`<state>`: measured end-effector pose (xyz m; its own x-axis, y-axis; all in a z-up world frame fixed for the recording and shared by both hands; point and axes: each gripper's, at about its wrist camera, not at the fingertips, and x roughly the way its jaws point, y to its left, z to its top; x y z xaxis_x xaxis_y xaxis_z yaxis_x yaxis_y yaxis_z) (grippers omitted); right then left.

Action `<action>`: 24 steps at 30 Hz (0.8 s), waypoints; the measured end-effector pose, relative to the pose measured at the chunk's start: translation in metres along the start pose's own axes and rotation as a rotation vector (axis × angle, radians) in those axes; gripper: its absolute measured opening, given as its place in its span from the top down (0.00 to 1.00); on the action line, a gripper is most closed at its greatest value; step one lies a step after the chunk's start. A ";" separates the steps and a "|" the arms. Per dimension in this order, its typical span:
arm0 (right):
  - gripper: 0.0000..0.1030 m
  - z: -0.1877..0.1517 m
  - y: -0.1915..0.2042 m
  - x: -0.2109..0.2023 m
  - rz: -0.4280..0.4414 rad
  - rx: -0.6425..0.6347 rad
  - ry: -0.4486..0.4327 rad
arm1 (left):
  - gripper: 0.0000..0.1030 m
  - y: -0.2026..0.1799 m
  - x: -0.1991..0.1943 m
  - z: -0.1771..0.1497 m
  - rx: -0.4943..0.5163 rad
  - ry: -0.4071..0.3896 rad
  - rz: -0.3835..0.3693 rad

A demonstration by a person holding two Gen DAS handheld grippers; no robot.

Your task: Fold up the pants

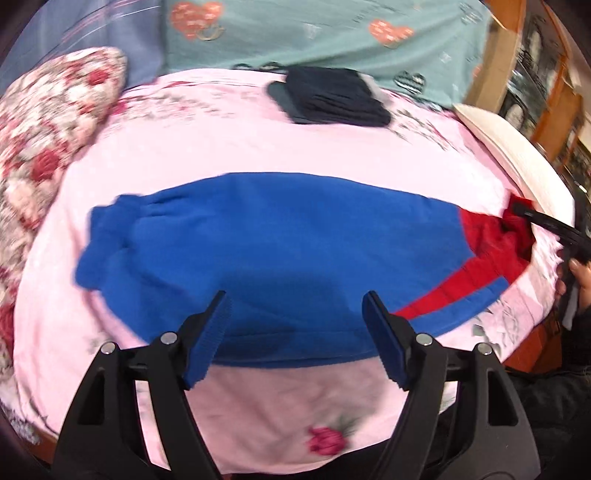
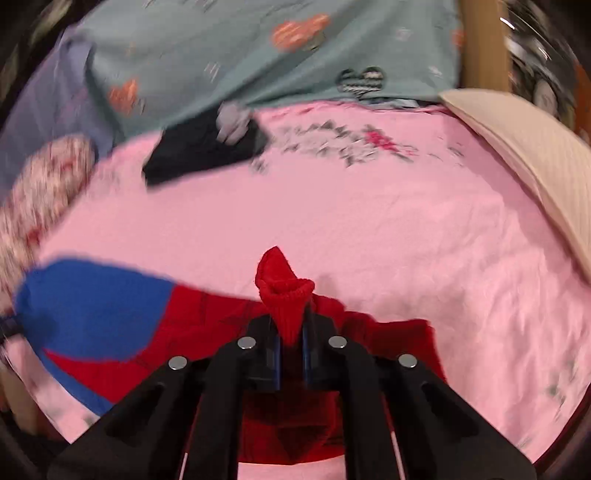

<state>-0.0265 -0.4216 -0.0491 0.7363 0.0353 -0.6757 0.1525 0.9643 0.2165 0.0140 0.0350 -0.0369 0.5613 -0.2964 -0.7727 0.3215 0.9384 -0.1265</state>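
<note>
Lying crosswise ahead of the wide-open left gripper [image 1: 297, 332], the pants [image 1: 277, 236] are pinched by their red cuff [image 2: 284, 291] in the closed right gripper [image 2: 291, 363], the nearer tool to that end.

Pink flowered bed [image 1: 258, 147], bearing blue-and-red pants [image 1: 280, 243], dark folded clothes [image 1: 332, 98], floral pillow [image 1: 48, 129], teal quilt [image 1: 314, 33].
</note>
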 end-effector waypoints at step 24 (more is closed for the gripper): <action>0.47 -0.015 0.003 -0.061 -0.045 -0.023 -0.164 | 0.54 0.105 -0.008 0.001 -0.255 -0.010 0.137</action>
<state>-0.0807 -0.4166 -0.0170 0.8269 -0.0497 -0.5602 0.1741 0.9698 0.1710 0.0437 0.1361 -0.0432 0.5943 -0.1639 -0.7874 0.0406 0.9839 -0.1741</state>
